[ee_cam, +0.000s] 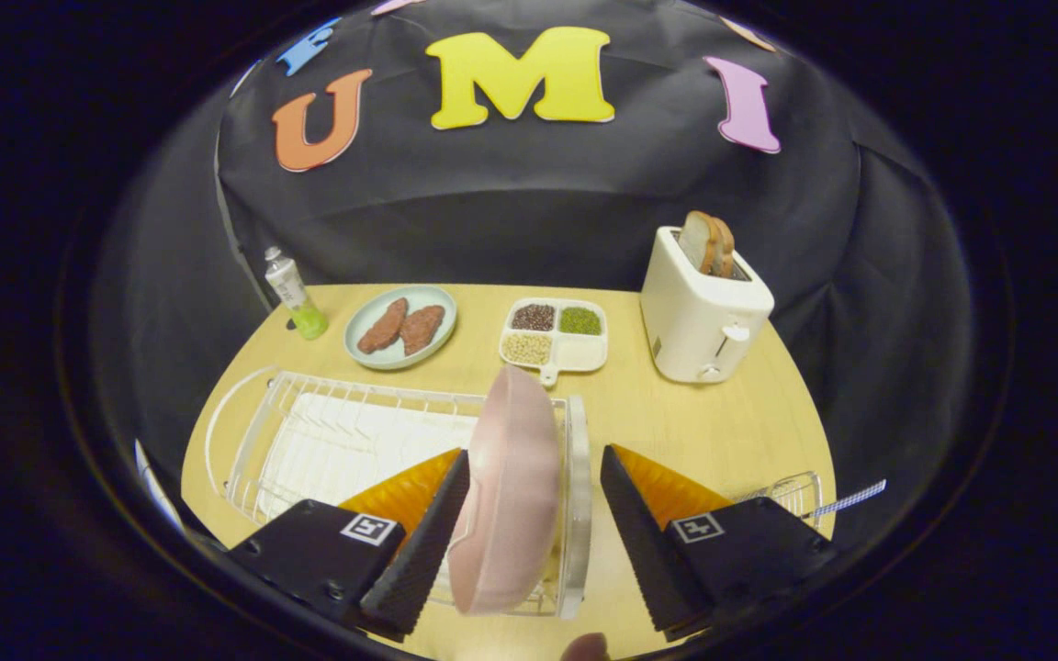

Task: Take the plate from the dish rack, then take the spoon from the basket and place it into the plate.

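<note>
The gripper (529,496) is seen in the lower centre of the frame with its fingers spread apart. A pink plate (508,491) stands on edge between them, in the right end of a white wire dish rack (309,431). The left finger (419,542) lies against or just beside the plate's left face; contact cannot be confirmed. The right finger (644,532) is set clearly apart from the plate, with the rack's right rim and bare table visible in the gap. The plate is therefore not clamped.

The dish rack occupies the lower left of a light wooden table (676,422), and a white mat is seen inside it. At the lower right, beyond the right finger, part of a wire basket (791,491) is visible, with a blue-and-white checked handle (846,500) projecting from it toward the right; the object to which it belongs is hidden.

Along the far edge of the table, from left to right, are shown a small bottle (293,294) with green contents, a pale green oval dish (400,326) holding two brown pieces of food, a white divided tray (554,335) with grains and beans in its compartments, and a white toaster (703,308) with bread slices (706,243) standing in its slots. A fingertip (584,647) is partly visible at the bottom centre of the frame.
</note>
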`<state>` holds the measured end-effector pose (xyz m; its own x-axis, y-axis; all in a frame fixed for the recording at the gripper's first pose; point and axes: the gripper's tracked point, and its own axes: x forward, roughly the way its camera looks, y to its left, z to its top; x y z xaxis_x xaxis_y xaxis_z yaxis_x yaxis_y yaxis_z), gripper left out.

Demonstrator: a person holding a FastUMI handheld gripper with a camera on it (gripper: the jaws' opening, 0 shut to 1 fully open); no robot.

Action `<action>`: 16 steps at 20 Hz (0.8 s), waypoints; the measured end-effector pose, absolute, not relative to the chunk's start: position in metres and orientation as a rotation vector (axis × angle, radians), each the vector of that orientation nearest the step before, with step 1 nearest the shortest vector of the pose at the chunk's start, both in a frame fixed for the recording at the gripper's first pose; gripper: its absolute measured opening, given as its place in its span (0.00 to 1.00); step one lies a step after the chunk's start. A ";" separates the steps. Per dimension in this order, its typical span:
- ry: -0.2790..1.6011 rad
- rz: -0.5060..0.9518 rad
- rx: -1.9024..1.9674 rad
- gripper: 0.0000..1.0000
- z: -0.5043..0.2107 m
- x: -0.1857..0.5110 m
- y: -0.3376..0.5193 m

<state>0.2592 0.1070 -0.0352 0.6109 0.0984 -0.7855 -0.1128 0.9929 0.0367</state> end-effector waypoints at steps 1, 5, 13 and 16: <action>0.917 0.119 -0.005 0.91 -0.039 0.261 0.109; 0.969 0.095 0.050 0.72 -0.046 0.259 0.113; 0.984 -0.028 -0.013 0.36 -0.029 0.253 0.114; 0.992 -0.073 -0.063 0.36 -0.023 0.252 0.115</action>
